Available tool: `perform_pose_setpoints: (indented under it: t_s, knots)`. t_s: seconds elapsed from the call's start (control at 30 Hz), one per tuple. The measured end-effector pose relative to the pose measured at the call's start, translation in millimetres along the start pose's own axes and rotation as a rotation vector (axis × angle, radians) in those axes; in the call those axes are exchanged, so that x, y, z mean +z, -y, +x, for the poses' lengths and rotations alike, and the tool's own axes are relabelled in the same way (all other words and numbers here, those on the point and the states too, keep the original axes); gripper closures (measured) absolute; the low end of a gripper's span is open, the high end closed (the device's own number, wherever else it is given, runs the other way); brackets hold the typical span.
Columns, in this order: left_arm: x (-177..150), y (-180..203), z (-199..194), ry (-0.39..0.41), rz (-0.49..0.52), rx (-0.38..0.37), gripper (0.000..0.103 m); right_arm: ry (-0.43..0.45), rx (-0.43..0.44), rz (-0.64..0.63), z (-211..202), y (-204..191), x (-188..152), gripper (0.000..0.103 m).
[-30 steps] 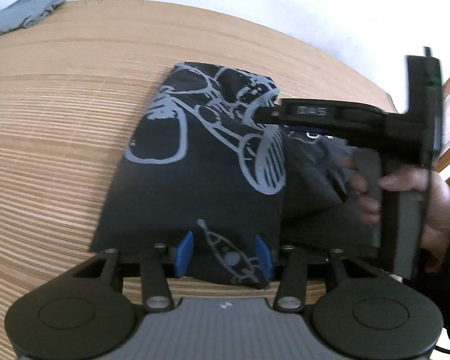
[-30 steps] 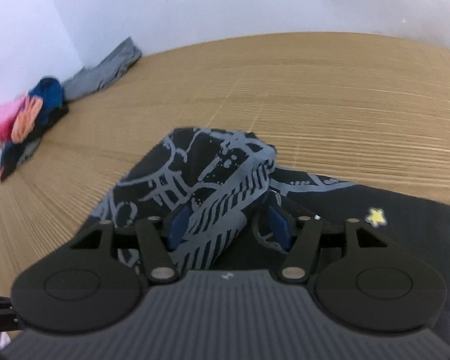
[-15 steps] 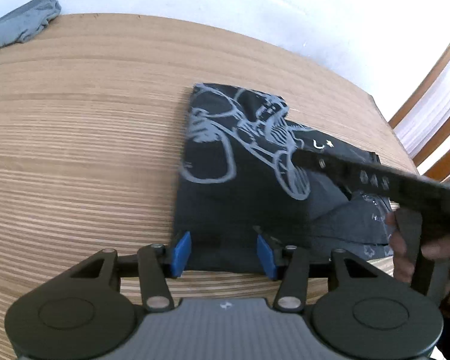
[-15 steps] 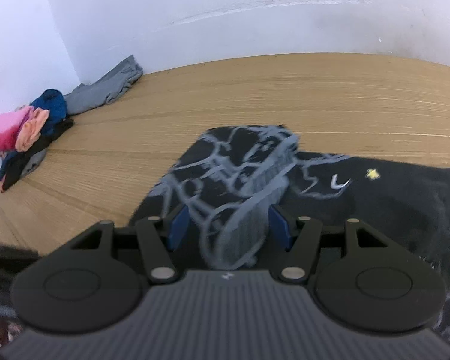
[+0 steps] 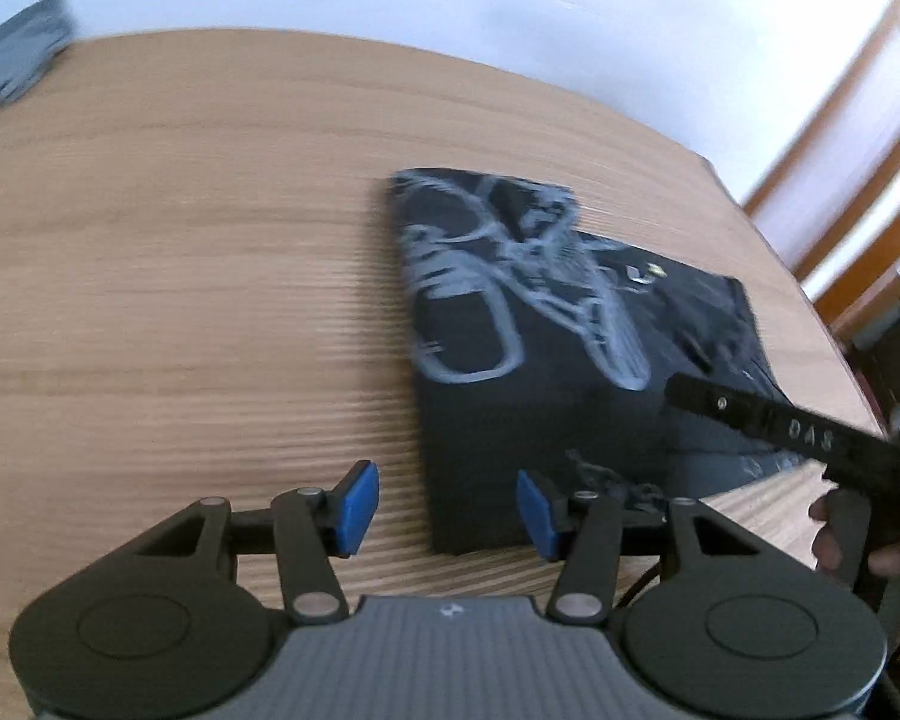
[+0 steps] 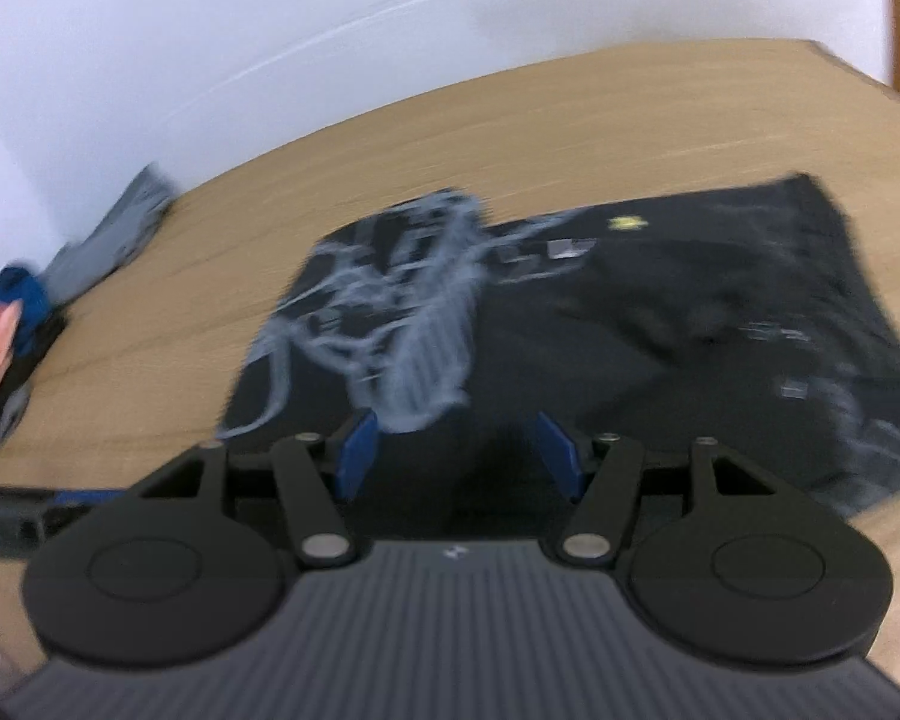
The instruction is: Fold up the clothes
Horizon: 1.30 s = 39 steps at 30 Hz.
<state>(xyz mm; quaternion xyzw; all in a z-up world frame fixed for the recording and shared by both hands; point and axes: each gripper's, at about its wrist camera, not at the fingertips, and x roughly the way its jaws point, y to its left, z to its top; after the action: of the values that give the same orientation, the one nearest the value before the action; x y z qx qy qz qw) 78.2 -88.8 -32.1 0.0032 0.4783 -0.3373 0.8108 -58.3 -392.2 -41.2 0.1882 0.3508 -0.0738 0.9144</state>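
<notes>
Garment: black T-shirt (image 5: 546, 396) with a grey line print, lying folded and flat on the wooden table (image 5: 180, 300), its printed panel on the side nearer the wall
Left gripper: left gripper (image 5: 447, 507) hovers over the near left corner of the shirt; blue pads stand apart with nothing pinched; the shirt's corner shows in the gap beneath them
Right gripper: right gripper (image 6: 459, 453) hangs above the shirt's near edge, pads spread wide and clear of the cloth; the grey print lies just ahead of its left pad
Other clothes: grey garment (image 6: 114, 234) and a pink-and-blue pile (image 6: 6, 324) at the far left of the table, well apart from the shirt
Blur: both views smeared
</notes>
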Motion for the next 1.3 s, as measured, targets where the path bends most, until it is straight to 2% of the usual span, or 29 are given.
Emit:
perform_pose_setpoints:
  t_s: [0.1,0.27,0.47,0.5,0.6,0.67,0.73,0.8,0.83,0.87,0.9,0.97,1.07,1.2,1.3]
  knots:
    - [4,26,11,-0.009,0.049,-0.054,0.049,0.024,-0.07,0.034,-10,27,4,0.042]
    - [5,84,33,-0.023,0.15,-0.099,0.049,0.06,-0.177,0.093,-27,86,9,0.042]
    - [-1,167,71,-0.042,0.228,-0.107,0.049,0.019,-0.203,0.087,-33,165,11,0.042]
    - [-2,179,78,-0.039,0.224,-0.1,0.049,-0.004,-0.183,0.059,-31,176,11,0.042]
    - [-5,216,98,-0.055,0.175,-0.084,0.049,-0.114,-0.054,-0.018,-24,207,17,0.042]
    - [-10,238,106,-0.043,0.182,-0.061,0.049,-0.167,0.077,-0.05,-20,221,21,0.04]
    - [-18,258,114,-0.034,0.199,-0.02,0.049,-0.205,0.178,-0.15,-16,227,25,0.04]
    - [-25,275,120,-0.039,0.205,0.022,0.049,-0.22,0.202,-0.262,-13,224,26,0.048]
    - [-28,283,122,-0.046,0.213,0.035,0.049,-0.227,0.204,-0.306,-12,223,27,0.063]
    - [-31,292,124,-0.051,0.232,0.042,0.049,-0.238,0.212,-0.327,-10,223,29,0.072]
    - [-33,300,124,-0.046,0.263,0.051,0.049,-0.254,0.233,-0.323,-8,225,32,0.081]
    - [-37,315,125,-0.03,0.324,0.073,0.049,-0.276,0.276,-0.308,-5,229,40,0.084]
    - [-40,333,129,-0.001,0.397,0.115,0.049,-0.312,0.341,-0.269,-3,235,53,0.084]
    - [-39,347,139,0.036,0.434,0.151,0.049,-0.364,0.449,-0.126,0,251,74,0.084]
    - [-38,359,153,0.047,0.484,0.184,0.048,-0.378,0.498,-0.115,1,252,83,0.084]
